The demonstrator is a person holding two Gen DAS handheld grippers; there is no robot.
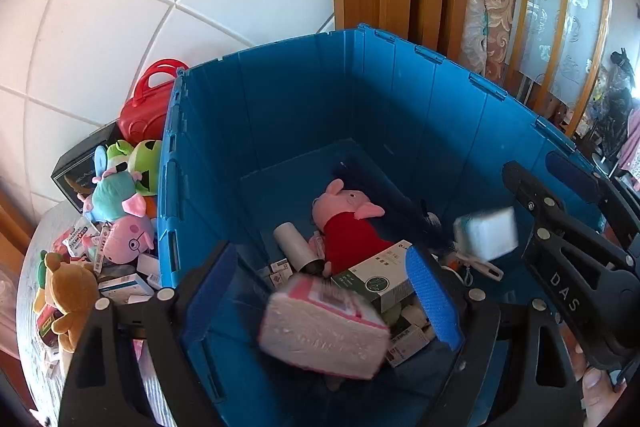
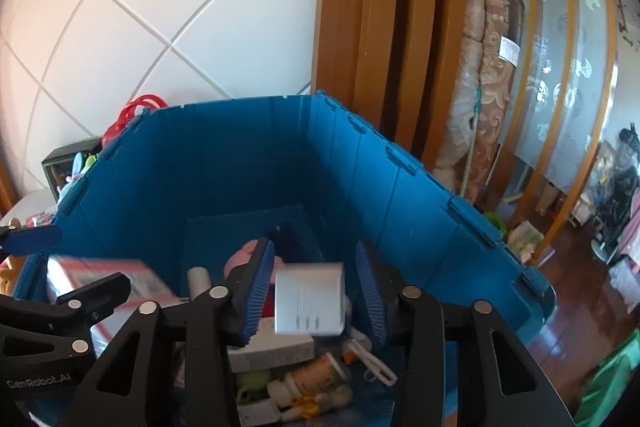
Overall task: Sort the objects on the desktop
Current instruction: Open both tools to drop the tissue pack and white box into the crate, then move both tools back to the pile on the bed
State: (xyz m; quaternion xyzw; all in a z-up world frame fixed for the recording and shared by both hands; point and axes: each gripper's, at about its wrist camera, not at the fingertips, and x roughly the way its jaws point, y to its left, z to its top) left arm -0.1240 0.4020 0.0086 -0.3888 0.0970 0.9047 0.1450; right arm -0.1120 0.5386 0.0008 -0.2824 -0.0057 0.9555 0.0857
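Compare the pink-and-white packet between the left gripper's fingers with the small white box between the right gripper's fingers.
The pink-and-white plastic-wrapped packet is larger and bears a pink printed label; the small white cardboard box is plain white with faint grey marks. The packet looks soft and wrapped in film, the box stiff and sharp-edged. The packet sits by the left hand-held gripper, the box by the right hand-held gripper. Both are blurred, untouched by the pads, above the deep blue plastic crate.

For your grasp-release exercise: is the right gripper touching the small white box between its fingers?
Apart. The right wrist view shows the white box, blurred, between the right gripper's blue pads with blue crate showing on both sides.
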